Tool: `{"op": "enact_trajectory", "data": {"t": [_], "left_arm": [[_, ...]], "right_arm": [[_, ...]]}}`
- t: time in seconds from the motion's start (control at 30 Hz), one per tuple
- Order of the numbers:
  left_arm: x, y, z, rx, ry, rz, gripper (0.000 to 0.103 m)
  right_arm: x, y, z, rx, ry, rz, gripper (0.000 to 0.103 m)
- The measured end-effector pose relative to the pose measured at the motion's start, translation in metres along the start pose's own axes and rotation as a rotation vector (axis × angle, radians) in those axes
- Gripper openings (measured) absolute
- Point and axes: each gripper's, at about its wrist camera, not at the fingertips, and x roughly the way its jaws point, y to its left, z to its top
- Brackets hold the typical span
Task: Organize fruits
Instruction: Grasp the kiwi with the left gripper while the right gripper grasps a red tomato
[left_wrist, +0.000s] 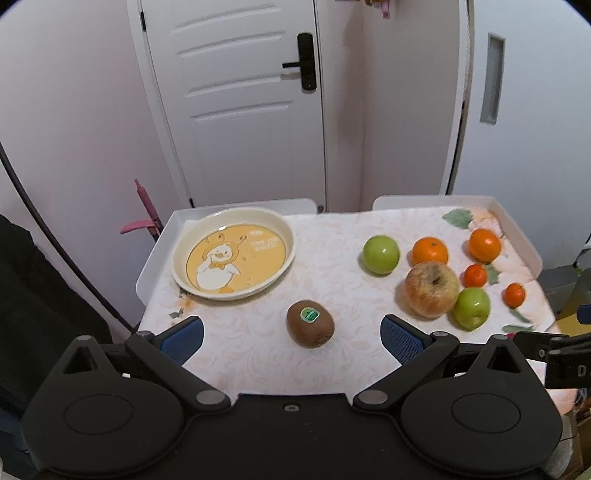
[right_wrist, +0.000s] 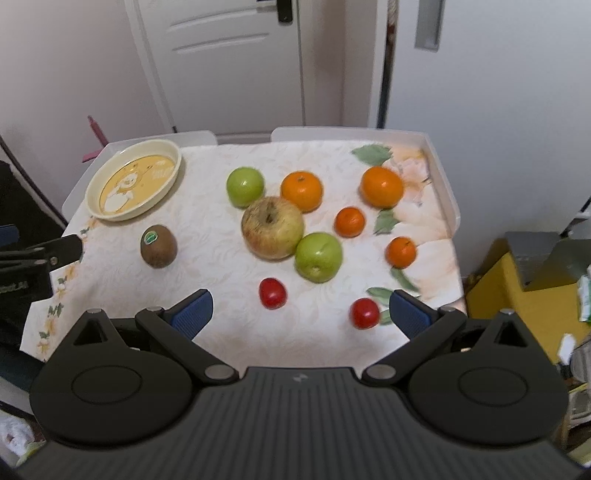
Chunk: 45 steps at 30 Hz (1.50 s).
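Nearest, both tools hover over the front edge of the desk (right_wrist: 229, 332), each with its blue-padded fingers spread wide and holding nothing: the left tool (left_wrist: 291, 338) faces a brown kiwi (left_wrist: 311, 324), the right tool (right_wrist: 301, 312) faces two small red tomatoes (right_wrist: 272, 293). Farther back, right of centre, a big yellowish apple (right_wrist: 272, 227) touches a green apple (right_wrist: 318, 256), with a second green apple (right_wrist: 245, 186) behind. Two large oranges (right_wrist: 302, 191) and two small mandarins (right_wrist: 349, 221) lie scattered to their right. At the far left corner sits an empty cream plate (left_wrist: 184, 254) with a cartoon duck. A white door (left_wrist: 236, 99) stands beyond.
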Motion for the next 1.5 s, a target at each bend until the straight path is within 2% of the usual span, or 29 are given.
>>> {"op": "enact_trajectory", "data": {"t": [0.23,0.47,0.53,0.7,0.87,1.17,1.2,1.33,1.43,1.5], "left_arm": [[0.041,-0.004,-0.014,0.017,0.015,-0.013,0.103],[0.085,-0.010,-0.021,0.086,0.038,-0.040,0.102],[0.097,-0.011,-0.021,0.108,0.042,-0.051,0.099],[0.126,-0.013,-0.022,0.139,0.073,-0.079,0.094],[0.148,-0.014,-0.019,0.145,0.095,-0.101,0.092],[0.171,-0.018,-0.019,0.171,0.124,-0.130,0.085],[0.173,-0.018,-0.019,0.170,0.127,-0.135,0.080],[0.175,-0.017,-0.018,0.168,0.130,-0.135,0.076],[0.176,-0.015,-0.018,0.159,0.133,-0.127,0.071],[0.174,-0.014,-0.018,0.159,0.132,-0.116,0.064]], "right_arm": [[0.036,0.003,-0.012,-0.032,-0.022,0.090,0.103],[0.077,0.011,-0.019,-0.017,-0.026,0.080,0.103],[0.087,0.013,-0.022,-0.004,-0.016,0.076,0.103],[0.106,0.018,-0.027,0.026,0.005,0.044,0.095],[0.118,0.023,-0.029,0.056,0.014,0.018,0.091],[0.129,0.031,-0.026,0.079,0.011,-0.033,0.078],[0.130,0.031,-0.026,0.081,0.012,-0.038,0.076],[0.132,0.029,-0.026,0.095,0.015,-0.052,0.073],[0.134,0.028,-0.025,0.095,0.014,-0.058,0.067],[0.134,0.030,-0.025,0.086,0.013,-0.060,0.063]]}}
